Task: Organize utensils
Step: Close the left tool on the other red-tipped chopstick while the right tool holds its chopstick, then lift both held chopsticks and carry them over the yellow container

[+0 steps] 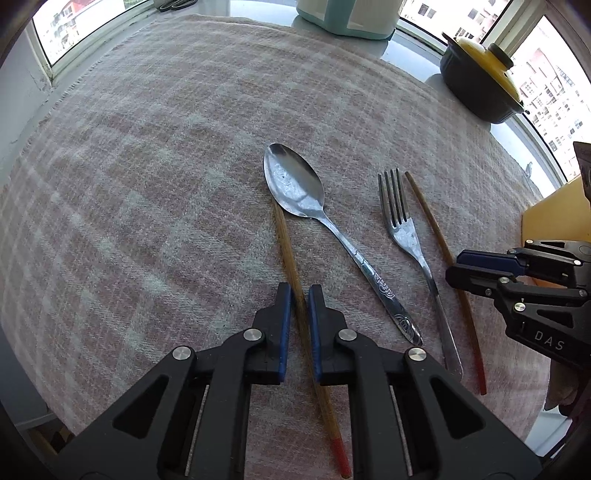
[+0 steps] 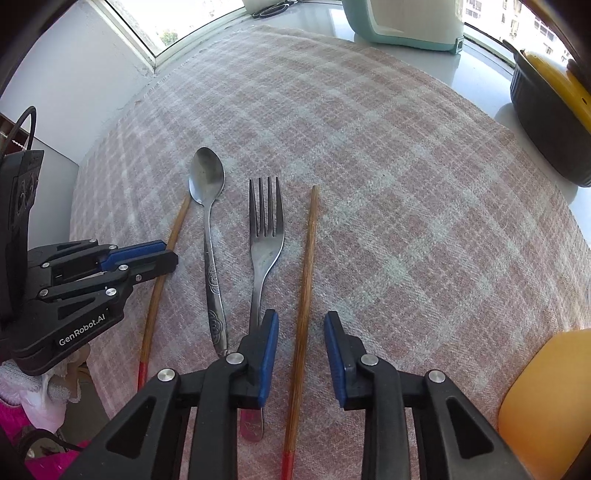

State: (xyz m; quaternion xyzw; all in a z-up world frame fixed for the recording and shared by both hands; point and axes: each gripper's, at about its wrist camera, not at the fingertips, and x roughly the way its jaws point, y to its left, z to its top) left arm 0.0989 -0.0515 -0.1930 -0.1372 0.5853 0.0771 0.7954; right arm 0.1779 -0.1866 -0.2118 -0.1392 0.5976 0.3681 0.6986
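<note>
Four utensils lie side by side on a pink checked cloth point(image 1: 147, 166). My left gripper point(image 1: 299, 291) is shut on the left chopstick point(image 1: 286, 243), a wooden stick with a red end whose far tip runs under the spoon's bowl. To its right lie the spoon point(image 1: 295, 184), the fork point(image 1: 402, 229) and the right chopstick point(image 1: 432, 221). In the right wrist view my right gripper point(image 2: 301, 321) stands open astride the right chopstick point(image 2: 308, 258), with a gap on each side of the stick. The fork point(image 2: 266, 240), spoon point(image 2: 206, 177) and left gripper point(image 2: 170, 254) lie to its left.
A dark pot with a yellow lid point(image 1: 480, 74) stands at the back right. At the back sits a teal and white appliance point(image 1: 347, 18), with scissors point(image 2: 273, 9) beside it. A yellow object point(image 2: 546, 398) lies at the cloth's right edge. Windows ring the table.
</note>
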